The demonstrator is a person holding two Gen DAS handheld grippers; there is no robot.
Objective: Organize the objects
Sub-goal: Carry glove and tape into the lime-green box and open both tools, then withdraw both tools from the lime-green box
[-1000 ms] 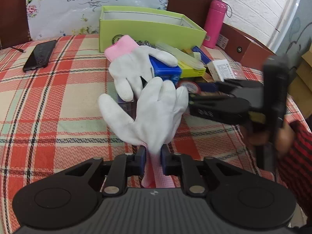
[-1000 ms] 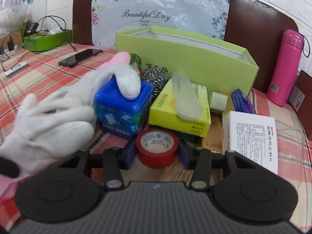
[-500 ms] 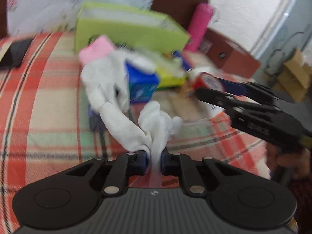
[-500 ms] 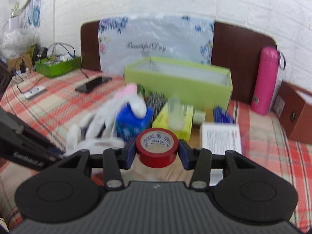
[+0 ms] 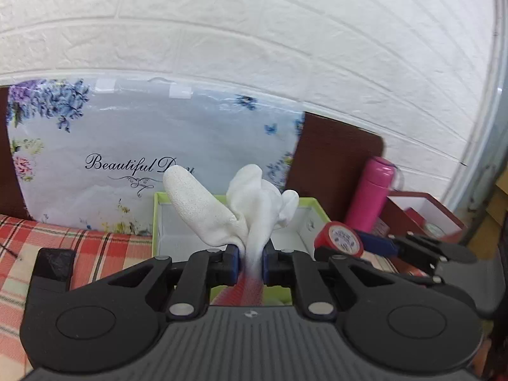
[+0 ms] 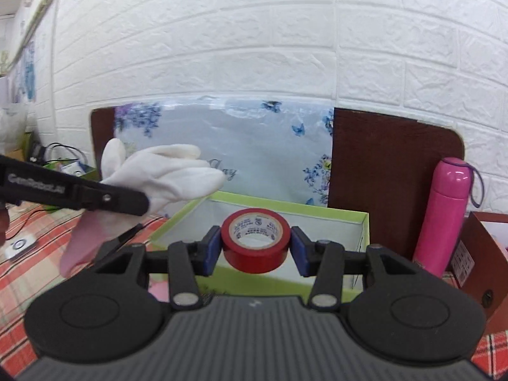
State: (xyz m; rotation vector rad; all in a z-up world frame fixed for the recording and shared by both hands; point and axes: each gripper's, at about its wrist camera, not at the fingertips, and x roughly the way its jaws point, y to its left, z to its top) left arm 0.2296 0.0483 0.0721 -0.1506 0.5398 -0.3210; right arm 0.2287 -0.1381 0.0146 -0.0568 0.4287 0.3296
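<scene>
My left gripper (image 5: 250,262) is shut on a white glove (image 5: 250,203) with a pink cuff, held up in front of the open lime-green box (image 5: 157,222). The glove's fingers stick upward. My right gripper (image 6: 255,249) is shut on a red roll of tape (image 6: 255,238), raised over the near side of the green box (image 6: 317,212). In the right wrist view the glove (image 6: 165,171) and the left gripper's arm (image 6: 73,192) show at the left. In the left wrist view the tape (image 5: 339,239) and the right gripper (image 5: 419,249) show at the right.
A pink bottle (image 6: 443,216) stands right of the box, beside a brown box (image 6: 482,260). A floral "Beautiful Day" bag (image 5: 127,155) leans on the dark headboard behind. The red plaid cloth (image 5: 79,244) covers the table. Cables and a small green tray (image 6: 63,165) lie far left.
Both grippers rose off the table and moved toward the green box. The left lifted the white glove; the right lifted the red tape away from the pile of objects.
</scene>
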